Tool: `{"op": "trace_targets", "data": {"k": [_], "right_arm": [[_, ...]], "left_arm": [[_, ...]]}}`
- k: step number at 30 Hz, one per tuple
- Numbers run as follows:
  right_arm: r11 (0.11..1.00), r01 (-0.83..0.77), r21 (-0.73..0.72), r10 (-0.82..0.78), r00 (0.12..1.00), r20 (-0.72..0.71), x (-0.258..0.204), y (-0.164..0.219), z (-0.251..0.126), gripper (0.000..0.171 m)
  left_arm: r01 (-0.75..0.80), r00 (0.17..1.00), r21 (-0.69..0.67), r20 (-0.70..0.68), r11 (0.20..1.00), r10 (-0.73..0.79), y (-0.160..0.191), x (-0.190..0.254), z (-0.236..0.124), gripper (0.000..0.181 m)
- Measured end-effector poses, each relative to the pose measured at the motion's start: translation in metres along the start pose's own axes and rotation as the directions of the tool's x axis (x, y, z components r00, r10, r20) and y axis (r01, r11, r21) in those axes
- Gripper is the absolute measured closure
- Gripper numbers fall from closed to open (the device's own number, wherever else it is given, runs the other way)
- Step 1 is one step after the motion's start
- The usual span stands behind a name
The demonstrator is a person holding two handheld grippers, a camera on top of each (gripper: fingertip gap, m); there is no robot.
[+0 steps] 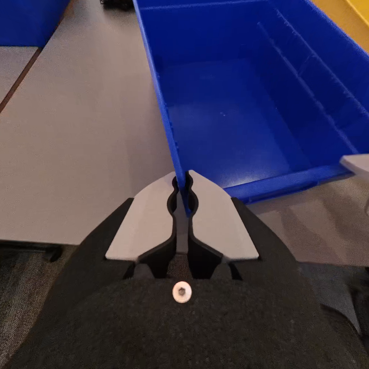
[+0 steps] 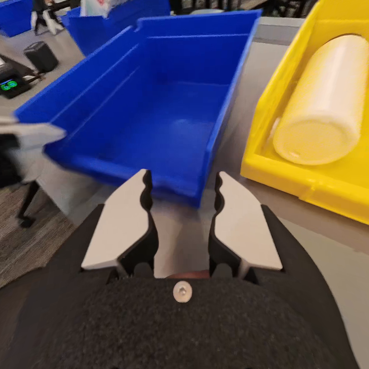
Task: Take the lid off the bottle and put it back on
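A white bottle [image 2: 323, 107] lies on its side in a yellow bin [image 2: 279, 175] at the right of the right wrist view, its flat round end toward me. An empty blue bin [image 1: 157, 79] stands on the grey table. My left gripper [image 1: 181, 175] is shut on this bin's left side wall close to its near corner, one pad on each face of the wall. It shows blurred at the left edge of the right wrist view [image 2: 30, 135]. My right gripper [image 2: 182, 175] is open and empty just in front of the blue bin [image 2: 229, 95] near its right front corner.
The yellow bin also shows at the top right of the left wrist view [image 1: 355, 12]. More blue bins [image 2: 95, 26] stand at the back. A black device with a green screen [image 2: 10, 85] sits at the left. The table edge and carpet floor [image 2: 30, 229] lie at lower left.
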State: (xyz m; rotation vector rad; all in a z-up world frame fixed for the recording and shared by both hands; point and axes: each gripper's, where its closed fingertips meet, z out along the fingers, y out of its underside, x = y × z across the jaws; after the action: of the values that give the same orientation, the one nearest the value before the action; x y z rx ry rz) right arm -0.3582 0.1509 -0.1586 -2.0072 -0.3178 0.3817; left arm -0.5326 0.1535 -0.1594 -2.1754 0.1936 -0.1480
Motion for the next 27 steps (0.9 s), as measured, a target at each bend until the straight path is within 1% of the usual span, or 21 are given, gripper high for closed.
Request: {"op": "trace_targets", "data": {"k": [1,2,3,5,6,8,9,11,13,15,17,19,22,24,27], "right_arm": [[1.000,-0.009,-0.013,0.009,1.000,-0.029,0.003,0.001,0.003,0.126],[0.999,-0.023,-0.045,0.020,0.998,-0.063,0.007,0.004,0.003,0.155],[0.998,-0.002,-0.065,-0.002,0.998,-0.062,0.007,0.004,0.000,0.160],[0.996,0.083,-0.038,-0.086,0.992,-0.091,0.005,-0.005,-0.010,0.164],[0.994,0.108,-0.011,-0.109,0.987,-0.118,0.005,-0.012,-0.017,0.166],[0.995,0.098,0.036,-0.094,0.990,-0.108,0.000,-0.030,-0.032,0.167],[0.995,0.087,0.049,-0.081,0.991,-0.102,0.001,-0.039,-0.040,0.167],[0.988,0.087,0.126,-0.075,0.992,-0.099,0.003,-0.064,-0.060,0.167],[0.969,0.125,0.213,-0.097,0.986,-0.138,0.013,-0.094,-0.086,0.167],[0.940,0.170,0.297,-0.114,0.974,-0.196,0.032,-0.125,-0.118,0.167],[0.914,0.184,0.361,-0.095,0.963,-0.251,0.060,-0.152,-0.152,0.167],[0.900,0.192,0.391,-0.064,0.946,-0.317,0.098,-0.171,-0.186,0.167],[0.902,0.209,0.377,-0.036,0.907,-0.419,0.170,-0.180,-0.228,0.167],[0.926,0.238,0.292,-0.063,0.862,-0.502,0.235,-0.173,-0.248,0.167],[0.972,0.145,0.185,-0.016,0.826,-0.563,0.335,-0.133,-0.272,0.166]], "left_arm": [[0.017,1.000,0.002,-0.001,1.000,-0.017,0.006,0.000,-0.009,0.176],[0.038,0.999,0.010,-0.004,0.999,-0.038,0.010,0.000,-0.017,0.176],[0.056,0.998,0.025,-0.016,0.998,-0.056,0.013,0.001,-0.025,0.175],[0.043,0.999,0.076,-0.009,0.996,-0.042,0.008,0.007,-0.042,0.175],[0.009,0.999,0.101,0.032,0.995,-0.012,0.003,0.009,-0.051,0.175],[-0.063,0.993,0.169,0.105,0.984,0.045,-0.013,0.013,-0.070,0.177],[-0.078,0.991,0.205,0.118,0.976,0.054,-0.023,0.018,-0.081,0.177],[-0.121,0.986,0.280,0.147,0.952,0.082,-0.046,0.032,-0.103,0.176],[-0.164,0.981,0.351,0.155,0.922,0.116,-0.073,0.053,-0.122,0.176],[-0.185,0.981,0.421,0.127,0.888,0.144,-0.103,0.083,-0.133,0.175],[-0.194,0.981,0.474,0.076,0.859,0.180,-0.132,0.121,-0.134,0.175],[-0.197,0.975,0.509,0.013,0.838,0.222,-0.158,0.167,-0.127,0.175],[-0.241,0.957,0.568,0.006,0.787,0.290,-0.190,0.248,-0.105,0.175],[-0.249,0.940,0.575,-0.049,0.779,0.337,-0.199,0.313,-0.081,0.175],[-0.290,0.904,0.529,-0.121,0.798,0.409,-0.190,0.410,-0.036,0.175]]}}
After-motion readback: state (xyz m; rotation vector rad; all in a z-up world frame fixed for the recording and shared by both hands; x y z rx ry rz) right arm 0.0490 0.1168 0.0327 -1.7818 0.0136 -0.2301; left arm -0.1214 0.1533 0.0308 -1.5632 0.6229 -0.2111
